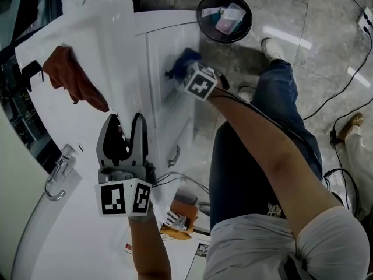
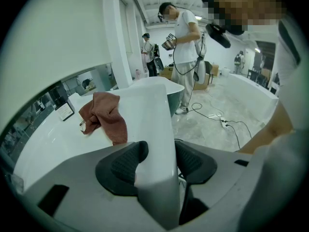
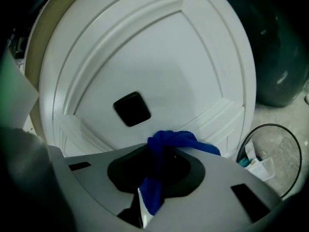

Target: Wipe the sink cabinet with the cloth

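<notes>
The right gripper point(image 3: 155, 170) is clamped on the blue cloth point(image 3: 176, 141), with the white cabinet door point(image 3: 159, 66) close ahead of its tips; the left gripper point(image 2: 157, 163) has its jaws wide apart, holding nothing

I read the cloth point(image 3: 166, 143) as deep blue, the cabinet door point(image 3: 159, 62) plain white, its square knob point(image 3: 132, 108) black. The rag point(image 1: 73, 77) is rust-brown, the countertop point(image 1: 87, 232) white. My left gripper point(image 2: 160, 151) is grey, with black ribbed pads point(image 2: 123, 166) and black-and-white square markers point(image 1: 124, 198).

Large open studio hall: white sink cabinet point(image 1: 160, 51), marble floor point(image 1: 315, 16), trailing cables point(image 2: 215, 115), other people point(image 2: 186, 37) standing about.
</notes>
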Available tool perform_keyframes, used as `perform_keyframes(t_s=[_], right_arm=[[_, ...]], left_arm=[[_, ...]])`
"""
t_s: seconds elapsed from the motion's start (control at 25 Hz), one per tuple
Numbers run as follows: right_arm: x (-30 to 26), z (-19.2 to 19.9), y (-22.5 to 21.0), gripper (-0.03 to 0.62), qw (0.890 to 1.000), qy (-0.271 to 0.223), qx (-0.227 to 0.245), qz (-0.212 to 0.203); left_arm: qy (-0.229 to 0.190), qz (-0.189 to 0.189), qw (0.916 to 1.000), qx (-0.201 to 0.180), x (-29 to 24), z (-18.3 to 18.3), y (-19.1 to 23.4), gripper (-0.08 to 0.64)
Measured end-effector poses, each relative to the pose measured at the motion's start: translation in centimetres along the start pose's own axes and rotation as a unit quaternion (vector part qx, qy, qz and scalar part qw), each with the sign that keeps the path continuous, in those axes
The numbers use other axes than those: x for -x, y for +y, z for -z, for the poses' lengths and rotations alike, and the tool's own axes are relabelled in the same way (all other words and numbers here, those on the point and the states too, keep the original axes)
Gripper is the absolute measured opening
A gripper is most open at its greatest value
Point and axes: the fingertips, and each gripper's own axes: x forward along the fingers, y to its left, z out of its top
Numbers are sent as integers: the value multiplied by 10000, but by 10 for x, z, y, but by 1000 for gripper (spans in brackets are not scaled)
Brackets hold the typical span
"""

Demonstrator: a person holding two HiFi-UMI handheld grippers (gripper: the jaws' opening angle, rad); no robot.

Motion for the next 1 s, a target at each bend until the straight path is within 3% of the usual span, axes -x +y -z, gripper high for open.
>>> perform_keyframes(t_s=[0.12, 0.44, 0.64, 1.0], right_arm=[[11, -20, -21, 71, 9994, -298, -79, 155], [18, -35, -12, 71, 9953, -518, 807, 161], [11, -19, 20, 71, 9910, -329, 1292, -143], [11, -6, 73, 71, 9833, -279, 1681, -634]], left_arm=[[8, -30, 10000, -12, 0, 0, 1, 225], [25, -67, 10000, -44, -1, 0, 1, 227], [34, -95, 9999, -62, -1, 0, 1, 229], [39, -83, 9999, -44, -1, 0, 1, 230]])
